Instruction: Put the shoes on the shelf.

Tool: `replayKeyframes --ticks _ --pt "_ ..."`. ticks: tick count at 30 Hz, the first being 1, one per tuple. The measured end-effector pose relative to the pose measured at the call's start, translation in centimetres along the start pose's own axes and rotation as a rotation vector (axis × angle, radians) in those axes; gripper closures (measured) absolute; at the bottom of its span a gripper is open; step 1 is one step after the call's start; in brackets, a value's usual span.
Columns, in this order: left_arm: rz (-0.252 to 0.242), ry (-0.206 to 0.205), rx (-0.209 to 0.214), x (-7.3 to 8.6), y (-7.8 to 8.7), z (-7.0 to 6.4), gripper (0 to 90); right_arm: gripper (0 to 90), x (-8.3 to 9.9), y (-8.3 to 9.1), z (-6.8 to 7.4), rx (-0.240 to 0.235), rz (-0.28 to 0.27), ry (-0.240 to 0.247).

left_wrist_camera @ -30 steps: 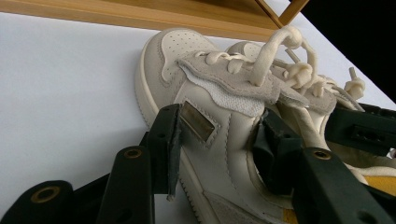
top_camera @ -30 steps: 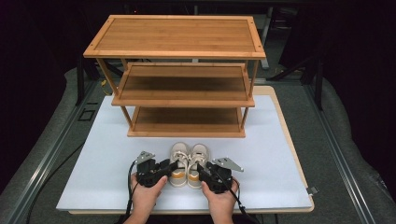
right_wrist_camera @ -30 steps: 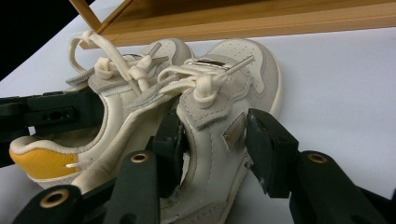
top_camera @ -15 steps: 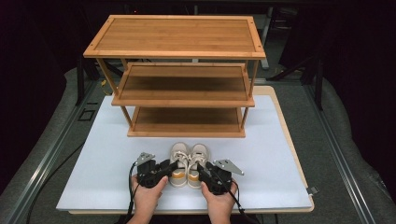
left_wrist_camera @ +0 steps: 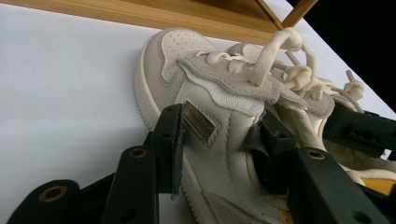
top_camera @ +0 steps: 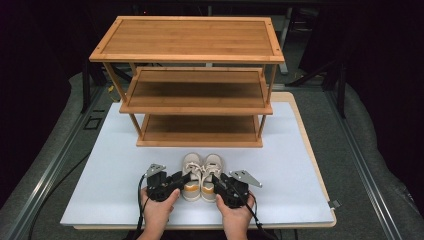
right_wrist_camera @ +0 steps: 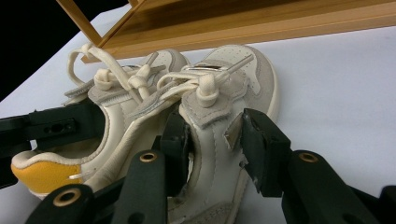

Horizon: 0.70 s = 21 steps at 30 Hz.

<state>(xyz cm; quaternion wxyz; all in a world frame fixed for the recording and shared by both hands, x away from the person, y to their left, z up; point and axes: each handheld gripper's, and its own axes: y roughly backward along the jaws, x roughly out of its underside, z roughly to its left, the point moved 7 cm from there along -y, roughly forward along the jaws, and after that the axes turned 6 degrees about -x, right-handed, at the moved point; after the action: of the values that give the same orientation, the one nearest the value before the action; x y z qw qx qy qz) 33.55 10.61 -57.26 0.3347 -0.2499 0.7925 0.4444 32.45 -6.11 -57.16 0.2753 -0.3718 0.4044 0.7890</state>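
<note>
Both grippers are working the pair of small cream shoes [top_camera: 202,171] sitting on the white table [top_camera: 100,175], just before the wooden rack [top_camera: 195,85] — left gripper [left_wrist_camera: 219,140] clamping the left shoe's side wall, right gripper [right_wrist_camera: 212,140] pinching the right shoe's.

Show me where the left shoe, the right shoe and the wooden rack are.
left shoe [left_wrist_camera: 210,154], left gripper view, side panel.
right shoe [right_wrist_camera: 212,154], right gripper view, side panel.
wooden rack [top_camera: 190,37], high view, top shelf board.
</note>
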Motion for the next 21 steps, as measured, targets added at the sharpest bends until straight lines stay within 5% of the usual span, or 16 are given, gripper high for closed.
replayKeyframes --ticks 21 --pt "-0.017 -0.025 -0.011 -1.6 0.7 -0.5 58.3 63.4 -1.2 0.3 0.7 -0.001 -0.031 0.000"
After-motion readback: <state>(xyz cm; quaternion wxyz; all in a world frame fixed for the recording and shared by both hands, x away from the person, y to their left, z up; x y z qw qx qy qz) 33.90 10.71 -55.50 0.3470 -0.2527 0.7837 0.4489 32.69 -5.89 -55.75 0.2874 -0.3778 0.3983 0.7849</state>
